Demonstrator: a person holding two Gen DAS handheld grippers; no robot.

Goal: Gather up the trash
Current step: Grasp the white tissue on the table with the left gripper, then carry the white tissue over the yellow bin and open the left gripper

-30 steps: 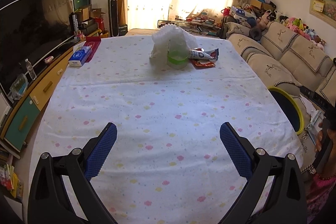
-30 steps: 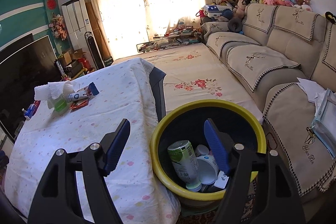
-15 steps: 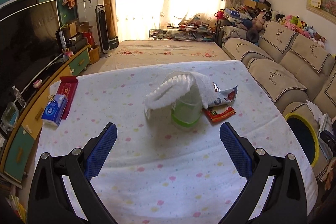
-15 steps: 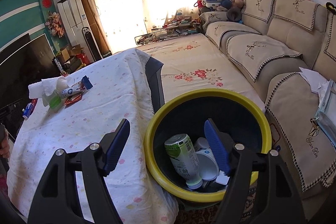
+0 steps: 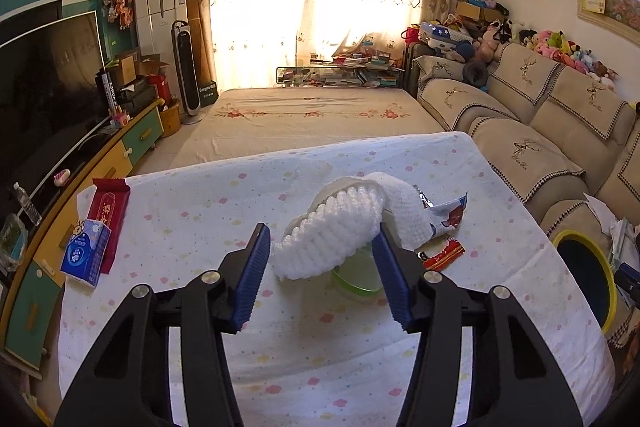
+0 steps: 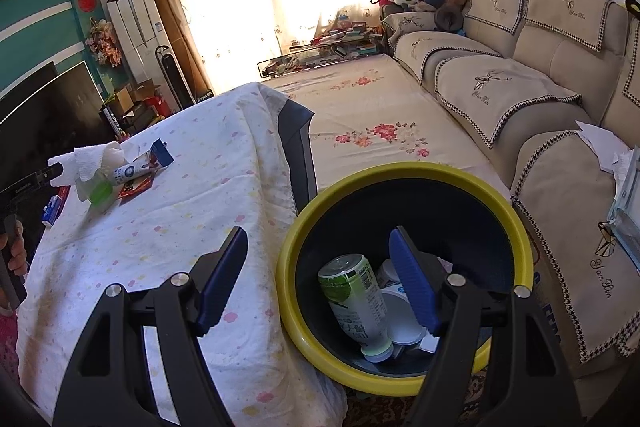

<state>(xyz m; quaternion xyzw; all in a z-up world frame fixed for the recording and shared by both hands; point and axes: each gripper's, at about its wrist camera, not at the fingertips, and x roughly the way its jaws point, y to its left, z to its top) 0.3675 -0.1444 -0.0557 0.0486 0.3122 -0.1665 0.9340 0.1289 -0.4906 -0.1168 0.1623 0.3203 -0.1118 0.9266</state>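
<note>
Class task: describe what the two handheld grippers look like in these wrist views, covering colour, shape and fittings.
Both match. The left gripper and right gripper each have two angular black arms with cut-out openings, joined by round silver bolts. Each finger ends in a flat, blue, ribbed pad. No cables or markings show on them.

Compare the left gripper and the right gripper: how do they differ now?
The left gripper has the white paper towel between its closing jaws; the right gripper holds nothing, jaws wide. The left is over the table; the right hangs above the yellow-rimmed bin. Both have blue pads.
</note>
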